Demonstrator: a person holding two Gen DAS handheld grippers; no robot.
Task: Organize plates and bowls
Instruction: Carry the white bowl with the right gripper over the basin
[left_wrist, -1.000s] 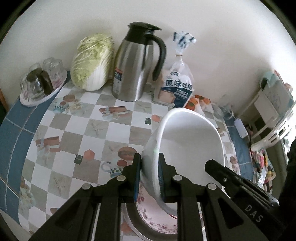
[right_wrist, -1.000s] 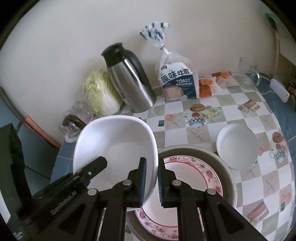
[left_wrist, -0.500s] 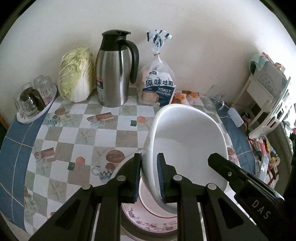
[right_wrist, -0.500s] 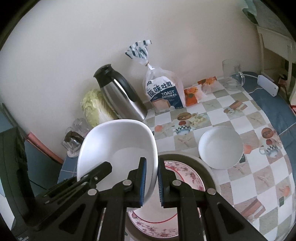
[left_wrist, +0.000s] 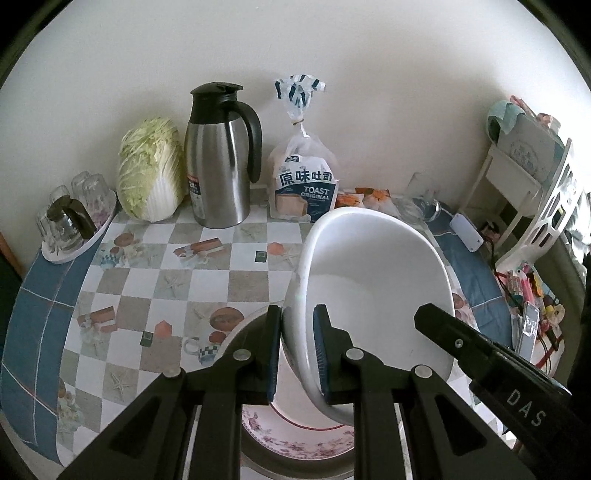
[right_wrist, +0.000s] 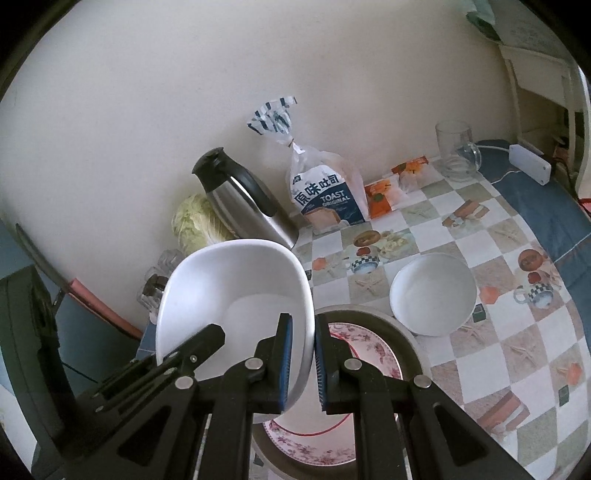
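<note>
Checkered bench (left_wrist: 122, 280) against a plain wall, left half mostly free. Both the left gripper (left_wrist: 297, 350) and right gripper (right_wrist: 300, 363) pinch the big white bowl (left_wrist: 373, 291) by opposite rims, above the floral plate (right_wrist: 354, 443).

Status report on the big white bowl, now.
Both grippers, left and right, shut on big white bowl rims. Bowl held above floral plate. Small white bowl sits apart; nothing in the way.
</note>
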